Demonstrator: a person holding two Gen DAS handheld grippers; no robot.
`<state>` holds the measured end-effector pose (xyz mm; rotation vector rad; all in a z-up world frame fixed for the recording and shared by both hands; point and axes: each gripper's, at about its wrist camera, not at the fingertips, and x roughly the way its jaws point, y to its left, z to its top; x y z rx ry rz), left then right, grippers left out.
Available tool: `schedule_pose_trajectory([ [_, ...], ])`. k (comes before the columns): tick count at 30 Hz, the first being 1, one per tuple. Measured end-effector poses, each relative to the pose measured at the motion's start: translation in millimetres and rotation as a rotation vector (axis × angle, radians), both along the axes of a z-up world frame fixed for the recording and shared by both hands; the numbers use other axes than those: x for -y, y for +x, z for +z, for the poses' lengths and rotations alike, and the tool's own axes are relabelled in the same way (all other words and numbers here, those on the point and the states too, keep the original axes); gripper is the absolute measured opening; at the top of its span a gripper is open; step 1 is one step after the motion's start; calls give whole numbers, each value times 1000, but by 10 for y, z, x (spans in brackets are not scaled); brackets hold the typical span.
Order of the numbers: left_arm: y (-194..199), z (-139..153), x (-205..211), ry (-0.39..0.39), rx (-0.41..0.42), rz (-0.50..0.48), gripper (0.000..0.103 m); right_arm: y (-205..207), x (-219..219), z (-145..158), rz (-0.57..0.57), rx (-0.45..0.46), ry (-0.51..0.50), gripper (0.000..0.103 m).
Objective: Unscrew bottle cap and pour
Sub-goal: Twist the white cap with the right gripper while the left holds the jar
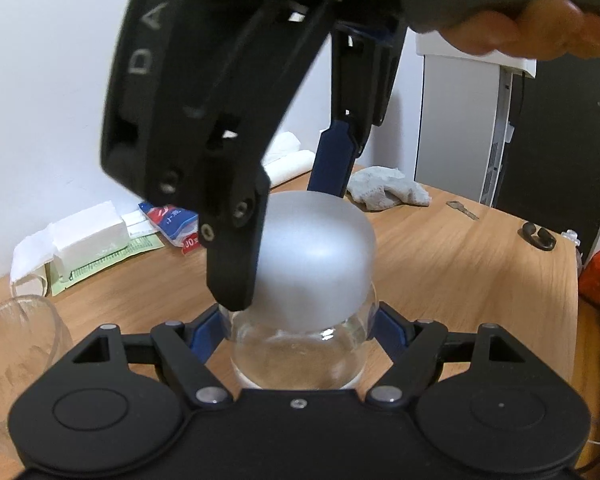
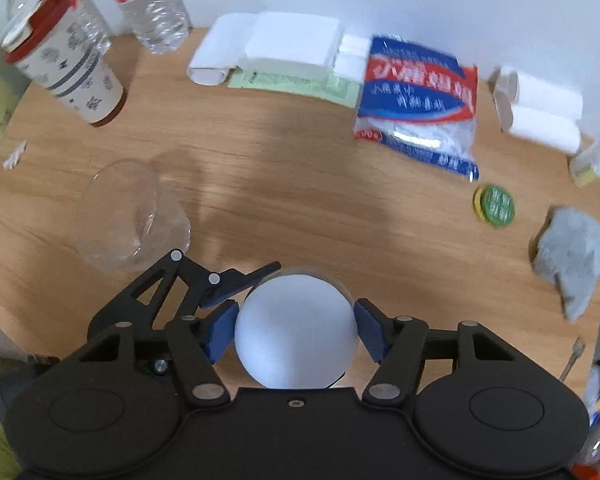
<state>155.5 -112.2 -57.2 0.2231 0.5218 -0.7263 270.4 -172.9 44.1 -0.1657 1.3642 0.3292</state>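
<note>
In the left wrist view the left tool [image 1: 302, 322] sits at the bottom centre of the frame, its 2 blue pads pinching the clear glass bottle [image 1: 300, 354] just below the cap. The frosted white dome cap [image 1: 314, 256] fills the middle of that frame, seated on the bottle. The right tool [image 1: 288, 240] reaches down from the upper left of the frame, one black finger pressed against the left side of the cap and the blue-padded finger behind it at the cap's far edge. A hand [image 1: 540, 26] shows at the upper right.

In the right wrist view the right tool [image 2: 296, 328] looks down on the cap [image 2: 296, 326], which sits at lower centre with a blue pad touching each side, so the tool is pinching the cap. Part of the left tool [image 2: 204, 286] shows just left of the cap.

The bottle stands on the wooden bench [image 2: 300, 184]. An empty clear glass [image 2: 130, 216] stands on the bench just left of the tools, at centre left of the right wrist frame. A red-lidded patterned cup [image 2: 66, 66] and a plastic water bottle [image 2: 152, 4] stand at the upper left. A blue and red packet [image 2: 418, 104] lies at the upper right, a green round lid [image 2: 496, 204] below it, and a grey cloth [image 2: 572, 256] at the right edge
</note>
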Motion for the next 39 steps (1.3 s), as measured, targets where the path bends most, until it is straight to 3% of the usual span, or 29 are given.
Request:
schedule_pose_trajectory([
  [10,83,8,-33,0,-25,-35,78,-112,-36,12,203,78,-20,69],
  [27,139,58,-51,23,-43,-116,78,-187,-49,-13,498,67,-34,69],
  [30,115,42,-6,20,-43,-106,79,-210,-35,-27,450,76,-27,72],
  [32,99,41,-19,22,-36,-101,79,-207,-24,-16,387,40,1,84],
  [37,79,29,16,29,-21,-80,79,-12,93,29,86,-73,70,86],
  [39,49,29,38,40,-7,-74,79,16,112,33,8,-77,40,86],
])
